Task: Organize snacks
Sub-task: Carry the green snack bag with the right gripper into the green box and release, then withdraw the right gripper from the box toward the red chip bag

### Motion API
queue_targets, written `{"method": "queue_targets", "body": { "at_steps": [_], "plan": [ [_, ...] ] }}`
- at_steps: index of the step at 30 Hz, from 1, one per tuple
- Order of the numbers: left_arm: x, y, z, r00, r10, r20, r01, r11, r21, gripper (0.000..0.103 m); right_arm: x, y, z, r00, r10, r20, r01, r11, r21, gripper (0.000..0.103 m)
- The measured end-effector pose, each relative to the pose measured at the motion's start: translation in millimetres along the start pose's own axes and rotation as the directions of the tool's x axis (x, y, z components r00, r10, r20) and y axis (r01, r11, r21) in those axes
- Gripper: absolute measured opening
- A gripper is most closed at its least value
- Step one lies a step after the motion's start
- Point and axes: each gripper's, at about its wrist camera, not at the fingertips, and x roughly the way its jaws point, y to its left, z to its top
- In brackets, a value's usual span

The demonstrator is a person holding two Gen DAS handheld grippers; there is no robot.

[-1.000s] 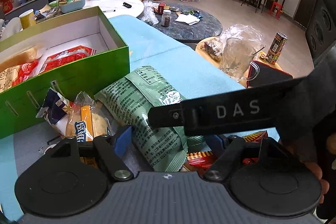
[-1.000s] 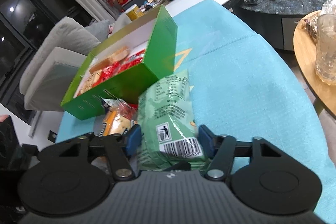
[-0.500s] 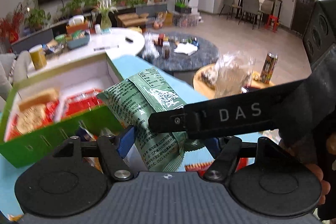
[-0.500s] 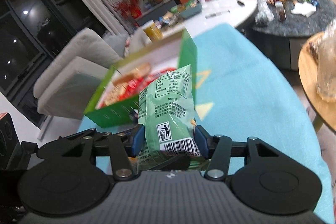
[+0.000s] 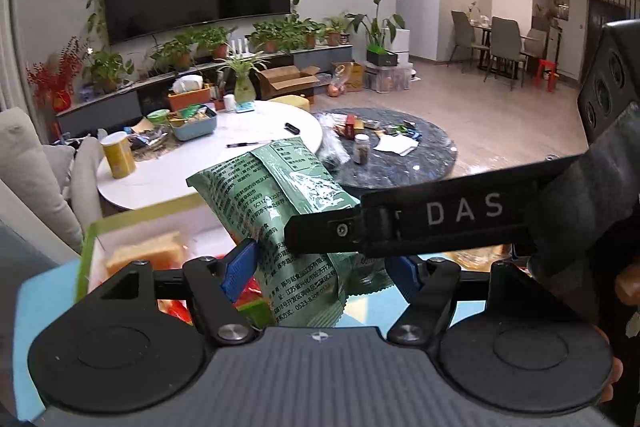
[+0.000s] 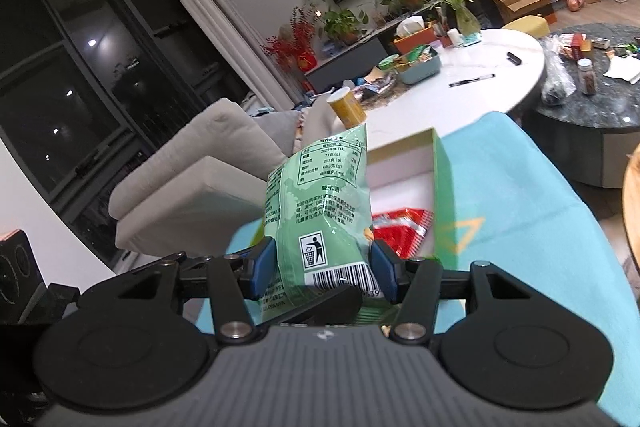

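A pale green snack bag [image 6: 320, 223] is clamped between the blue pads of my right gripper [image 6: 324, 271] and held up in the air above the green box [image 6: 442, 187]. The same bag [image 5: 280, 211] shows in the left wrist view, between the fingers of my left gripper [image 5: 320, 269]; the pads stand wide and only the left pad [image 5: 239, 269] is near the bag. The right gripper's black finger marked DAS [image 5: 440, 219] crosses in front. The box [image 5: 86, 255] holds red packets [image 6: 400, 227] and an orange-brown packet [image 5: 144, 253].
The box sits on a turquoise cloth [image 6: 520, 195]. Behind are a white round table [image 5: 208, 159] with a yellow can [image 5: 118, 159], a dark round table [image 5: 400, 155], a grey sofa [image 6: 192, 163] at the left and a black speaker [image 6: 12, 275].
Both grippers have risen with the green bag, from the snack pile on the cloth up above the box. The view now looks over the room instead of down at the table.
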Motion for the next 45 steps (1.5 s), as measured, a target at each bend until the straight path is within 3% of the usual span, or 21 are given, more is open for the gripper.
{"method": "queue_targets", "body": {
  "at_steps": [11,27,31,45],
  "plan": [
    [58.6,34.8,16.2,0.998,0.04,-0.045,-0.04,0.999,0.005,0.067,52.0,-16.0,25.4,1.0,0.019,-0.019,-0.018,0.998,0.054,0.058],
    [144.8,61.2,11.5,0.993,0.018,-0.115,-0.025,0.998,-0.06,0.066,107.9,-53.4,39.4,0.997,-0.073,-0.039,0.078,0.987,0.142,0.058],
    [147.2,65.4,8.0,0.992,0.029,-0.126,-0.038,0.997,-0.07,0.066,109.3,-50.5,38.1,0.994,-0.11,-0.017,0.111,0.987,0.115,0.058],
    [96.4,59.5,14.1,0.996,0.045,-0.07,-0.05,0.996,-0.077,0.067,72.9,-30.1,38.3,0.995,-0.097,0.013,0.095,0.991,0.093,0.057]
  ]
}}
